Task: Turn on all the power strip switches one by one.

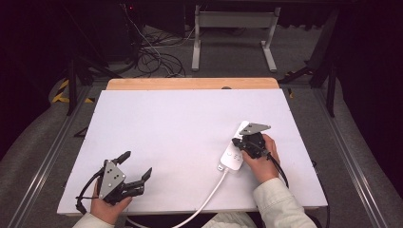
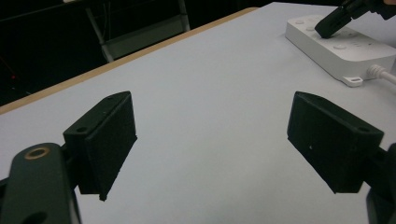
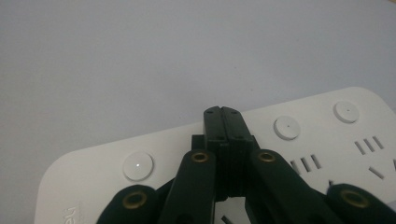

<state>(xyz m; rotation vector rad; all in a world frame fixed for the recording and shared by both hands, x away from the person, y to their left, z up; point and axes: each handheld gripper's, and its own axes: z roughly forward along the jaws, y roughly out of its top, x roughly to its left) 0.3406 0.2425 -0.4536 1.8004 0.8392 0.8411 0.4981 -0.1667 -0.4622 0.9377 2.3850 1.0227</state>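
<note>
Counter (image 1: 180, 128): white surface with a bare wooden strip along its far edge, carrying one white power strip (image 1: 236, 148) with a white cord (image 1: 209, 194) running off the near edge.

Power strip: lies directly under the right gripper (image 1: 239, 141), well apart from the left gripper (image 1: 138, 165). In the right gripper view its round buttons sit either side of the fingers (image 3: 223, 122), one button (image 3: 137, 165) to the left, one (image 3: 286, 127) to the right.

Right gripper: fingers pressed flat together with nothing between them, tips resting down on the strip's top face; whether they press it cannot be told.

Left gripper: fingers (image 2: 107, 140) spread wide, holding nothing, bare counter between them. The strip lies ahead and to their right.
</note>
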